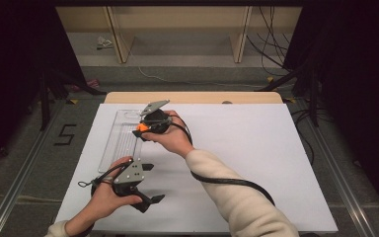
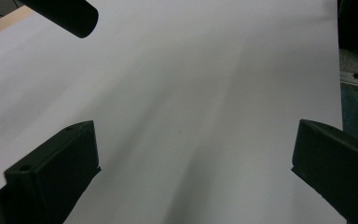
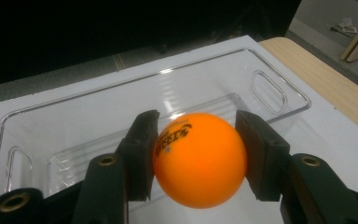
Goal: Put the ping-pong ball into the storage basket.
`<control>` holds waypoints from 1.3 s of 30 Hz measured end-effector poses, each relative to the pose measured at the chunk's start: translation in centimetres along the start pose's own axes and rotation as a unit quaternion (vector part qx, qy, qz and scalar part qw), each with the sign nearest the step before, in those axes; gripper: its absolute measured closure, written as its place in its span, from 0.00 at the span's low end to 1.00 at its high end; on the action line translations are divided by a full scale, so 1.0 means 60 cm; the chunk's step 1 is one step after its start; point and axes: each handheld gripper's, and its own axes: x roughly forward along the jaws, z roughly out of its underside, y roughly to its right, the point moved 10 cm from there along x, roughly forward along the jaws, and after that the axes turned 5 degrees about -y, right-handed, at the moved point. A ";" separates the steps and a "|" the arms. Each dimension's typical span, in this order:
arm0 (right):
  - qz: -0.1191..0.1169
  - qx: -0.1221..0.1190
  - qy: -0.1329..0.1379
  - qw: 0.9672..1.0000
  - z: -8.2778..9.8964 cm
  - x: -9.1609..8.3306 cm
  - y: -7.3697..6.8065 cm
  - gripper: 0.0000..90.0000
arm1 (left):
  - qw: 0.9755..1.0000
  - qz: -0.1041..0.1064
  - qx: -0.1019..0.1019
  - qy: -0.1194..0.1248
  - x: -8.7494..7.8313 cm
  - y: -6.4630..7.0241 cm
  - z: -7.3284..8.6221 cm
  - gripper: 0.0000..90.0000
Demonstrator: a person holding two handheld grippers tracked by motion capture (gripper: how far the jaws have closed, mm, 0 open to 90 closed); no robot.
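The right tongs [image 3: 196,158] clamp an orange ball [image 3: 199,158], one pad on each side, and hold it over the near rim of a clear tray [image 3: 279,93]. In the high view the same tongs [image 1: 139,129] sit at the tray [image 1: 121,143], which lies on the left part of the white tabletop [image 1: 256,148], with the ball [image 1: 141,127] a small orange spot at their tip.

The step in hand looks like the carry: ball gripped, tray reached, release not yet made. The next move, as I judge it, calls for bringing the ball further over the tray floor, lowering it and then parting the jaws gently (a light ball will likely bounce or roll on the ribbed bottom if dropped from height).

The left tongs [image 1: 150,183] rest low near the tray's near end, jaws wide apart and holding nothing; their own view [image 2: 191,154] looks across bare tabletop [image 2: 191,70].

The right gripper view gives the grip itself, the print on the ball and the tray's handle slots; the high view gives the layout, both hands and the tray's place on the tabletop.
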 end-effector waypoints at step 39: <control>-0.019 -0.015 -0.018 1.000 -0.023 0.049 -0.018 0.57 | 1.000 0.002 0.002 0.000 0.000 0.003 0.000 0.00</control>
